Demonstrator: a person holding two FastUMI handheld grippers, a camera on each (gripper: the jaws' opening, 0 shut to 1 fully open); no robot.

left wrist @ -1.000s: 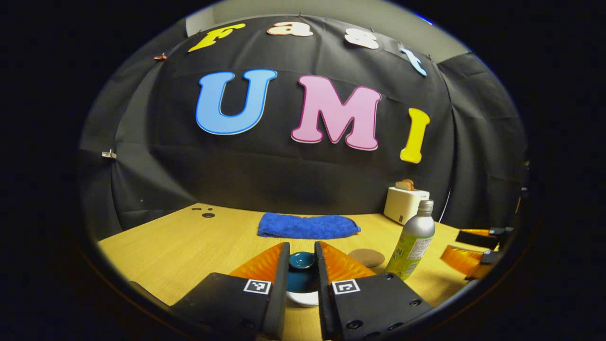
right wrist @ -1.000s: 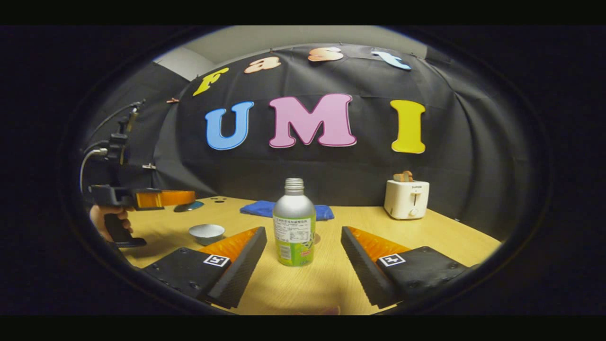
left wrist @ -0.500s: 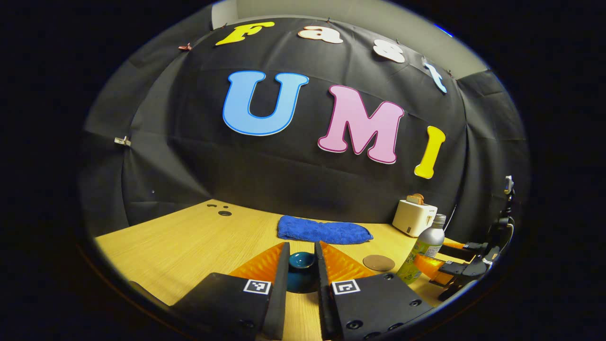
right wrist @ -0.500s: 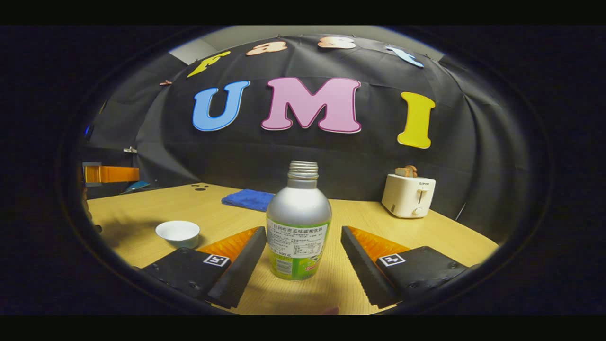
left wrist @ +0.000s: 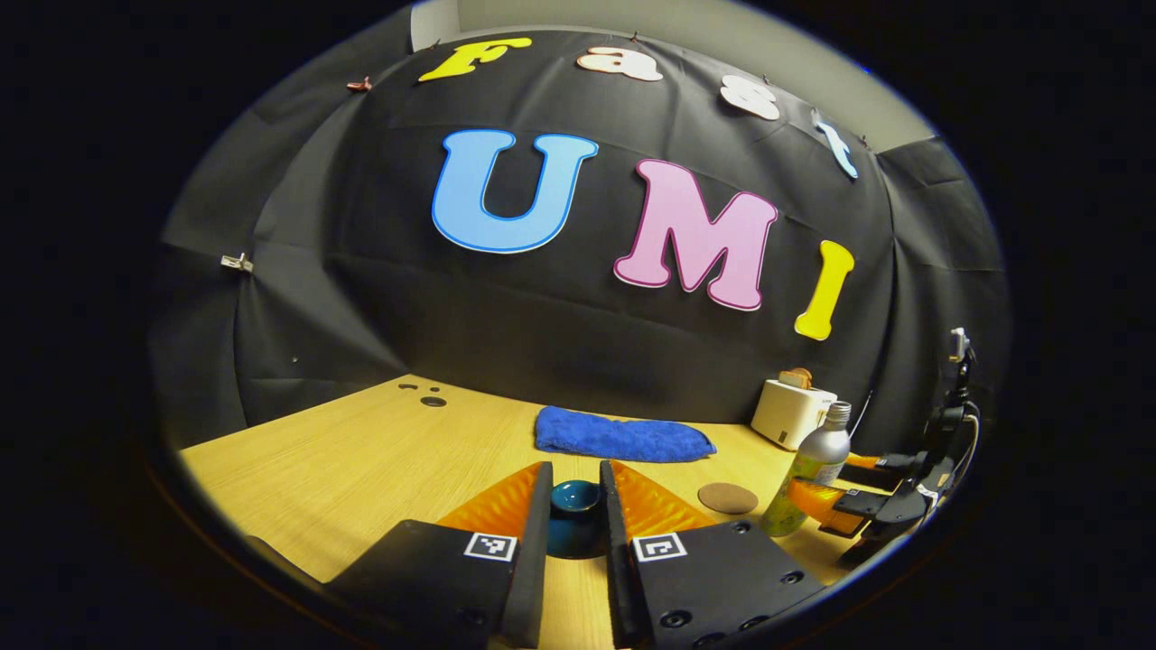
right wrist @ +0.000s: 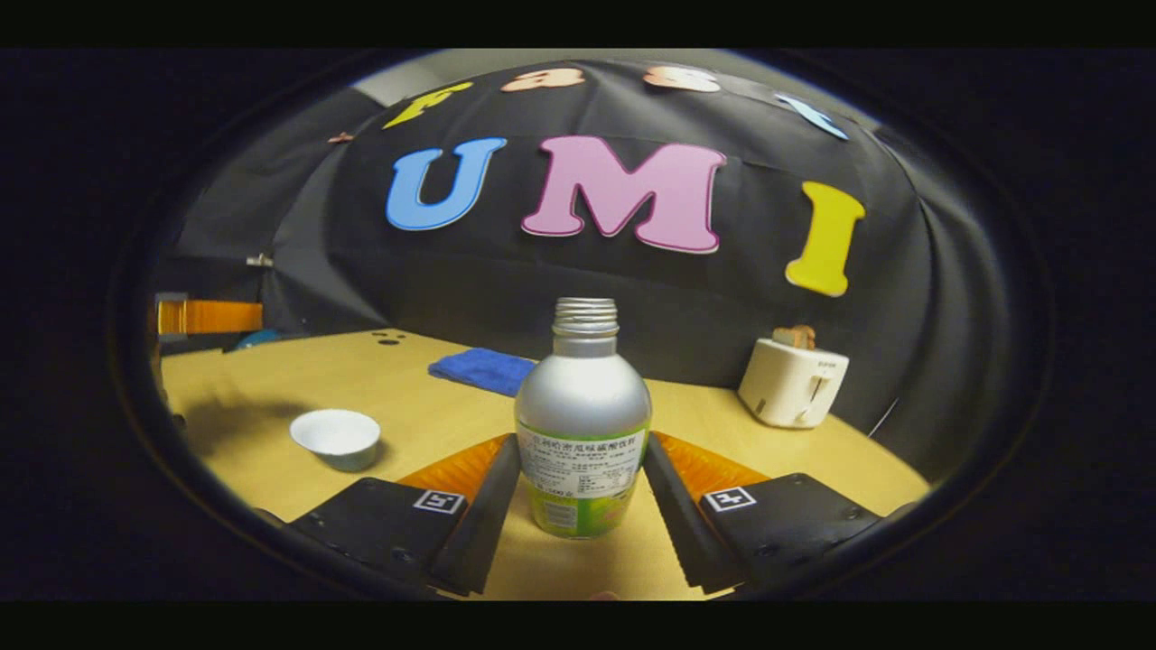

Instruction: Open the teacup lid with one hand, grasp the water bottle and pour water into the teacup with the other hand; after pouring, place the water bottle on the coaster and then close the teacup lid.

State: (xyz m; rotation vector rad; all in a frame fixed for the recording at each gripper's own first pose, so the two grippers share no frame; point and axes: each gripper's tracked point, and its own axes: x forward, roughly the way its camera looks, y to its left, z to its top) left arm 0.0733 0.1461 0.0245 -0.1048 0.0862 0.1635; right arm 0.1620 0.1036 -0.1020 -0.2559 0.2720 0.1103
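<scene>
Left gripper view: the left gripper (left wrist: 576, 506) is seen clamped on the dark teal teacup lid (left wrist: 575, 498), its fingers (left wrist: 535, 506) pressed against either side of the knob, with the lid held above the wooden bench (left wrist: 343, 469). Just beyond, a round brown coaster (left wrist: 727, 497) lies flat on the bench, and behind it a folded blue cloth (left wrist: 621, 437) is spread. Farther right, the water bottle (left wrist: 810, 469) is seen upright between the fingers of the right gripper (left wrist: 826, 483), with a white toaster (left wrist: 793, 413) behind it.

Right gripper view: the fingers are set close against both sides of the uncapped water bottle (right wrist: 582, 424), which stands on the bench; whether they already press on it cannot be told. The open white teacup (right wrist: 335, 437), uncovered, is seen here on the bench to the left, well apart from the bottle. The toaster (right wrist: 793, 382) stands to the right.
</scene>
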